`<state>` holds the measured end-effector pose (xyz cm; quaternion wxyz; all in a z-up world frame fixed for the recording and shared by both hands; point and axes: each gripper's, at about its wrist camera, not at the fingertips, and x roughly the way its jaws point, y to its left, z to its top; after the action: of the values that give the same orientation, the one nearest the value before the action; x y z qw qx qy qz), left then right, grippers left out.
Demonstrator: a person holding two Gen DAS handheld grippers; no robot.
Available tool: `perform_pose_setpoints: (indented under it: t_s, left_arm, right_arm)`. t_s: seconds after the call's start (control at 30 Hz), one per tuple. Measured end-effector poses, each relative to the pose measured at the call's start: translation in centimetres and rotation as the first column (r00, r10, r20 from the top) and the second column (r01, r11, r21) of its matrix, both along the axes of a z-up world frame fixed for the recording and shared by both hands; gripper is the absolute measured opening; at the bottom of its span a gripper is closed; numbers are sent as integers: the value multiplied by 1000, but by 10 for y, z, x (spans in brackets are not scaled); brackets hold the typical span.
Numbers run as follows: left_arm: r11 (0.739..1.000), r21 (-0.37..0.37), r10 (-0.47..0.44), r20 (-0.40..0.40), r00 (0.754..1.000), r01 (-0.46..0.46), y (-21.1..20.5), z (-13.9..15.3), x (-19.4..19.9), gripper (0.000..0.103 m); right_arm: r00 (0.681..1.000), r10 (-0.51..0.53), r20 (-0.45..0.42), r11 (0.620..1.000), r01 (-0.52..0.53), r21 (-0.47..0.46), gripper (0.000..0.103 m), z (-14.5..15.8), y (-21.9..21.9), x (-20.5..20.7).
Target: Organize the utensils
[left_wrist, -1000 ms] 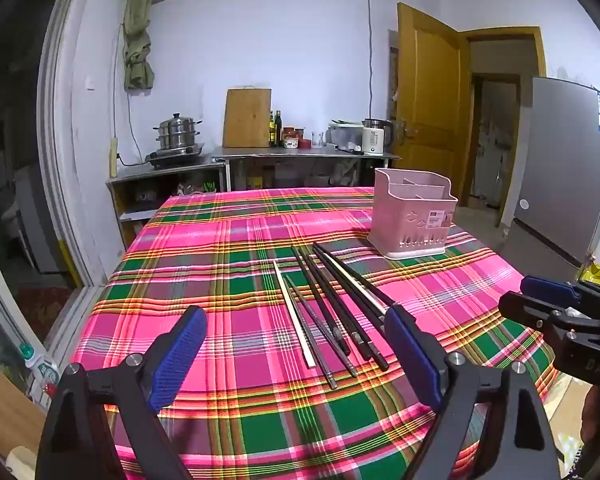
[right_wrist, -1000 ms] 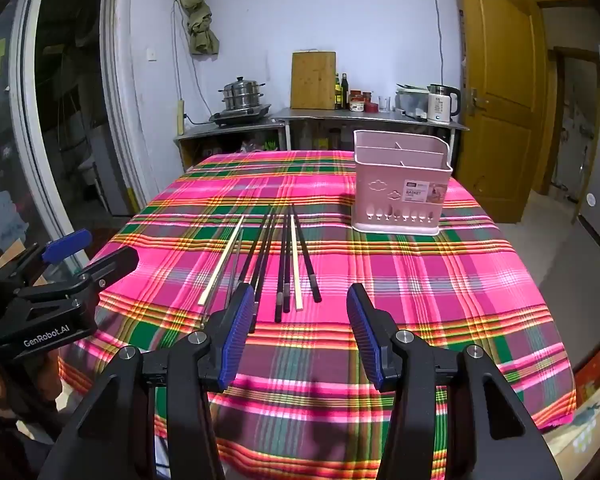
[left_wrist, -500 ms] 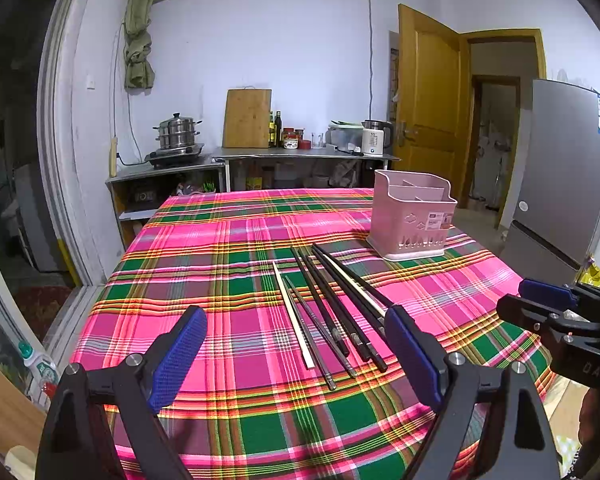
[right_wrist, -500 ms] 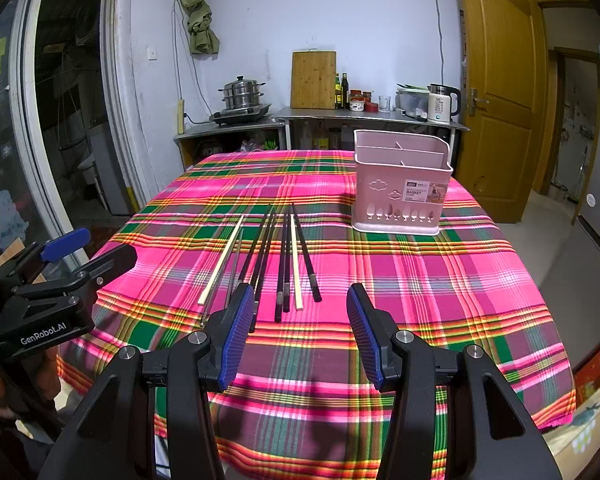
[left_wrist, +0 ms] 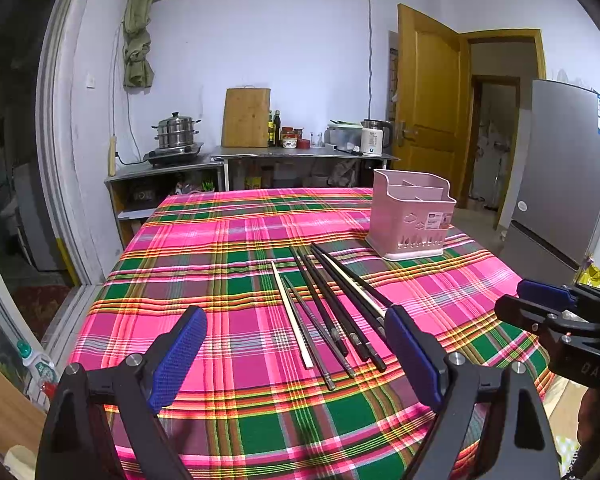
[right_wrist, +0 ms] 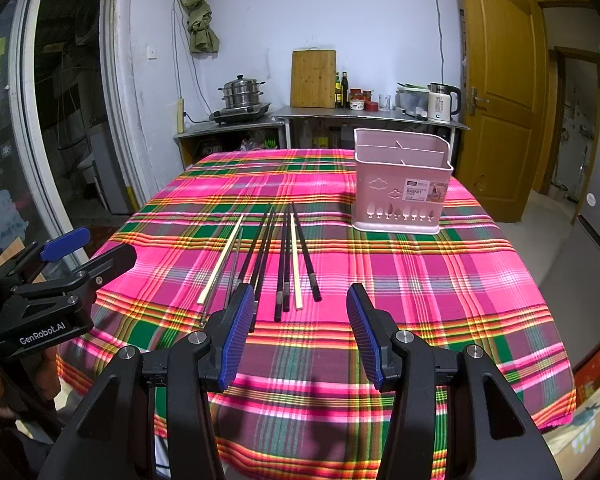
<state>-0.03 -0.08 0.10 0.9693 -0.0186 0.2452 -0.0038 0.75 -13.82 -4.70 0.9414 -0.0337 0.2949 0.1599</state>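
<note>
Several chopsticks [left_wrist: 328,312], black, pale and metal, lie side by side on the plaid tablecloth [left_wrist: 220,248]; they also show in the right wrist view [right_wrist: 276,260]. A pink utensil basket [left_wrist: 412,216] with dividers stands upright and empty behind them to the right, also in the right wrist view [right_wrist: 400,184]. My left gripper [left_wrist: 296,344] is open and empty, above the near ends of the chopsticks. My right gripper [right_wrist: 300,328] is open and empty, just short of the chopsticks' near ends. Each gripper shows at the edge of the other's view.
The table's near edge lies under both grippers. A counter [right_wrist: 360,114] along the back wall carries a steamer pot, cutting board, bottles and kettle. A wooden door [right_wrist: 496,100] and a fridge [left_wrist: 560,184] stand to the right.
Both grippers have barely shifted; the chopsticks and basket lie as before.
</note>
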Motion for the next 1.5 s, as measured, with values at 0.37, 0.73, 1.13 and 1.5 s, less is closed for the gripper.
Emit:
perform_pose_setpoints:
  t_s: [0.37,0.73,1.13,1.5]
  left_arm:
    - [1000,-2,-1,-1,1000,1,0,0,0,90]
    - [1000,-4,-1,-3,1000,1,-1,0,0,90]
    - [1000,-11,-4,-14,1000,4,-1,-5,4,90]
    - [1000,-11,-8,-16,1000,7,-1,-7,5,90]
  right_arm:
    - [1000,0,0,1000,0,-2,49,-1,0,0]
    - [1000,0,-2,1000,0,-2,49,1,0,0]
    - [1000,1,-9,1000,-1,-3,49,-8,-1,3]
    - [1000,0,-20,1000,0,-2,49,-8,-2,6]
